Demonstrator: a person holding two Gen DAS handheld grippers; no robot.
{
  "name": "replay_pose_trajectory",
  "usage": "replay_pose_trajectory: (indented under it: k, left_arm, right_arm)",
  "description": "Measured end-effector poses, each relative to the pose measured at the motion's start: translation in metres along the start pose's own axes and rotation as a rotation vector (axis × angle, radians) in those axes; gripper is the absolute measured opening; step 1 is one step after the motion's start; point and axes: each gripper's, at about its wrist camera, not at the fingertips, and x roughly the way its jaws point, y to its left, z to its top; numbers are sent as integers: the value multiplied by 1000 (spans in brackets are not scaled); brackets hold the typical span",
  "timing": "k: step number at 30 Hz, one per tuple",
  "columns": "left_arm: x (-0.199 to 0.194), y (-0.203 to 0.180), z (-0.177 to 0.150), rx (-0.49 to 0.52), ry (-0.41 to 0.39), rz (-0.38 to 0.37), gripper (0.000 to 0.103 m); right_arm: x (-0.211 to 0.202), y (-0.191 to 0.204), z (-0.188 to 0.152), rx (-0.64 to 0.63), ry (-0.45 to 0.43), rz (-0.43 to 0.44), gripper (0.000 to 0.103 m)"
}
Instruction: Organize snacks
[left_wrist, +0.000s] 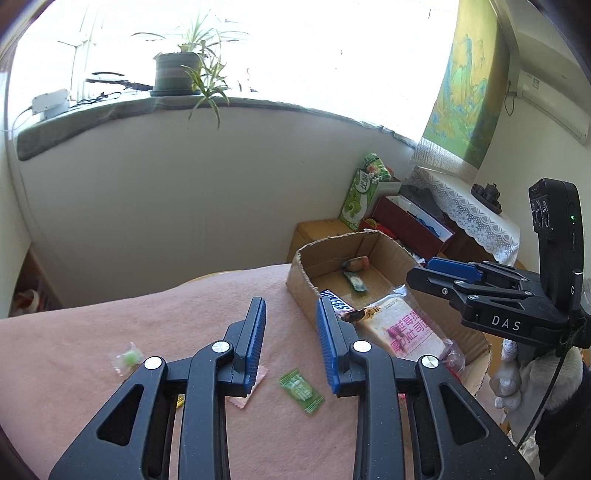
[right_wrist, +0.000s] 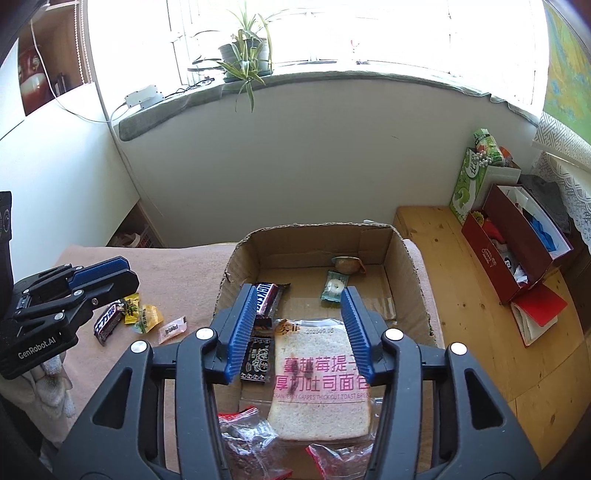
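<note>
Both tongs (left_wrist: 291, 343) (right_wrist: 299, 328) tilted downward, open

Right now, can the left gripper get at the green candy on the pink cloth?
Probably yes. The green candy lies alone on the pink cloth, just below the left gripper, whose jaws stand apart with nothing between them. The cardboard box sits off to the side.

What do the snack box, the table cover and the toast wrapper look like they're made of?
Snack box: plain brown corrugated cardboard, matte, with ragged torn top edges. Table cover: pink cloth, probably fleece or towelling, with a fuzzy, non-shiny nap. Toast wrapper: thin clear plastic film, glossy and crinkled, printed in pink, with the bread slice showing through.
</note>
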Motion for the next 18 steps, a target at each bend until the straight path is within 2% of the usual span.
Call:
replay_pose_trajectory:
  k: [4,9,11,15,18]
  left_arm:
    - [-16,23,-5,-32,-14,31,27]
    - [-34,52,-18,-62,-21,76,27]
    - [-39,64,-24,-80,-20,89,27]
    - [-45,86,-37,-119,-13,110,27]
    - [-46,98,-45,-140,-4,117,27]
  right_arm:
    - [-3,26,-2,-30,0,41,57]
    - [-1,62,-2,-71,17,102,59]
    - [3,76,-3,-76,27,129,71]
    - [16,103,-5,-75,72,209,71]
    - [27,124,-7,-94,106,230,71]
